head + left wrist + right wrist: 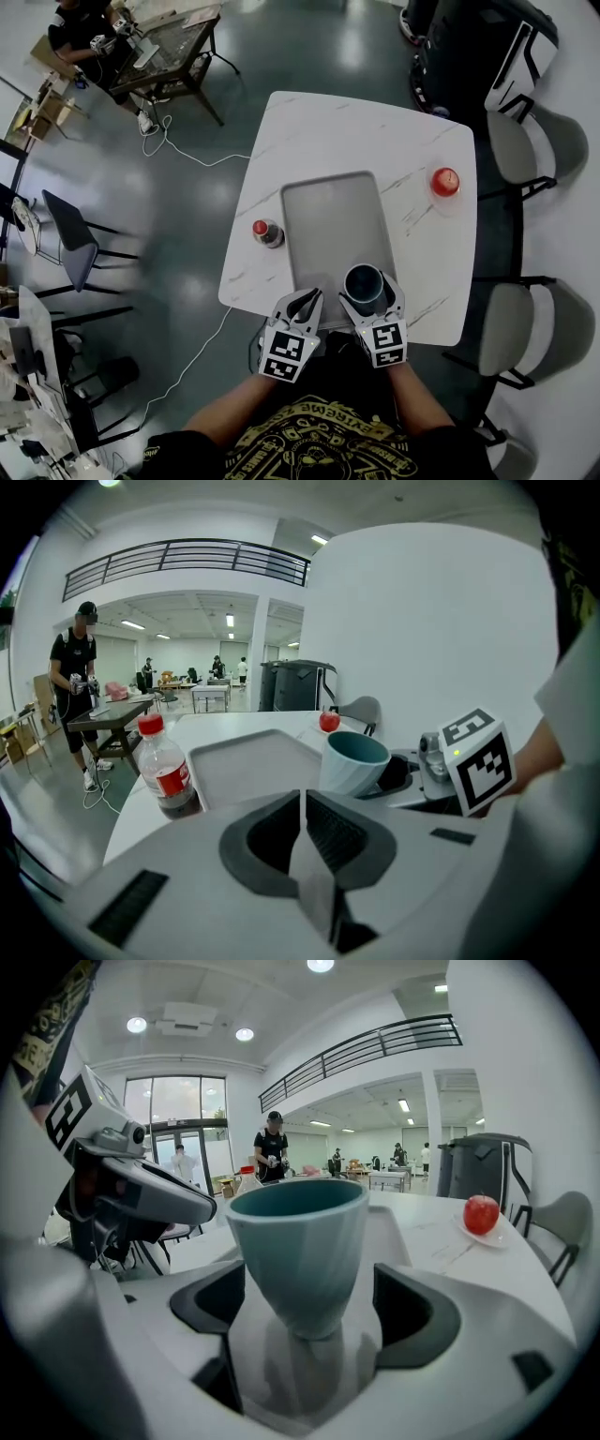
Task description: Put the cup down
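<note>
A: Surface, first entry?

B: One square white table (pixel 375 141), veined in thin grey and rounded at the corners. A grey rectangular tray (pixel 328 211) is laid along its middle, running far to near.

A: What is listed on it?

B: A teal cup (pixel 364 283) is set upright on the near right end of the tray. A dark bottle (pixel 266 232) with a red cap and red label is stood on the table just left of the tray. A red apple (pixel 444 181) is kept on a small saucer (pixel 492 1238) near the right edge, well apart from the tray.

A: And the grippers?

B: The left gripper (pixel 305 302) is held at the near edge of the table, left of the cup. Its jaws are brought together with nothing between them. The right gripper (pixel 370 302) is placed around the cup with its jaws spread wide. A gap is seen between each pad and the cup's wall, so the cup is not clamped.

A: The room?

B: A dark glossy floor (pixel 197 225) is recorded, with a white cable (pixel 187 155) trailed across it. A far grey chair (pixel 520 141) and a near grey chair (pixel 520 328) are placed right of the table. A dark chair (pixel 70 239) is placed to the left. At far left a second table (pixel 173 47) is noted, with a person (pixel 80 28) at it. White walls, a balcony railing (pixel 187 560) and round ceiling lights (pixel 137 1025) are shown in the gripper views.
</note>
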